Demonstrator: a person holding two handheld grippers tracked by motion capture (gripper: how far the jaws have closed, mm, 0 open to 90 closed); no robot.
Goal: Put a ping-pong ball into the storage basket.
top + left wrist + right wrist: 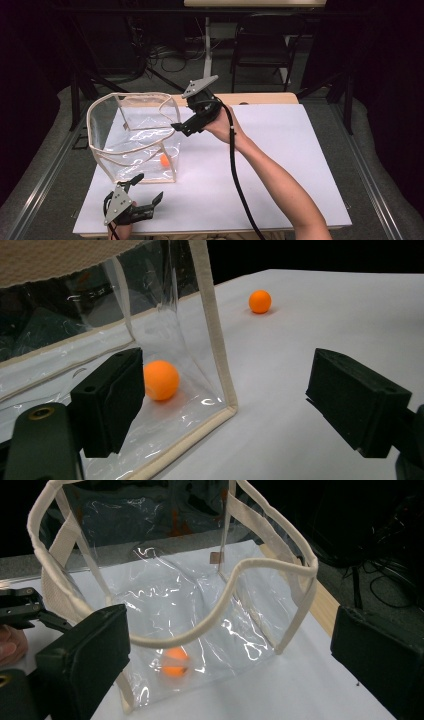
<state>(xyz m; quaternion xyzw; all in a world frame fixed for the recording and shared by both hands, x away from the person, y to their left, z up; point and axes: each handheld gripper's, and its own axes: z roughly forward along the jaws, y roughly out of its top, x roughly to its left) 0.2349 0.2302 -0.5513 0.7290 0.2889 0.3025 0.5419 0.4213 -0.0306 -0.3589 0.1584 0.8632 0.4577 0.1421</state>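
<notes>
From the high view, a clear bag (135, 137) with cream trim stands open on the white tabletop (270, 165), toward its left side. An orange ball (164, 160) lies on the bag's floor near the front right corner. The right claw (179, 127) hangs just beside the bag's right rim, tilted down toward the opening, its jaws spread and nothing between them; a black cable trails from it along the forearm. The left claw (147, 187) sits low at the tabletop's near edge, just in front of the bag, its jaws apart and empty.

In the left gripper view, the left claw (225, 405) is wide open, close above the tabletop (320, 315). The bag's (150, 315) trimmed corner stands between its jaws, nearer the left one. The ball (161, 380) rests inside, just behind the clear wall and beside the left jaw. A second ball (260, 301) lies on the bare tabletop farther back, well apart from the bag.

In the right gripper view, the right claw (225, 650) looks down into the bag's (200, 595) mouth with jaws far apart, holding nothing. The ball (175, 662) lies on the bottom, seen through the near wall below the sagging front rim. The left claw (22, 607) shows at the left edge, beside the bag.
</notes>
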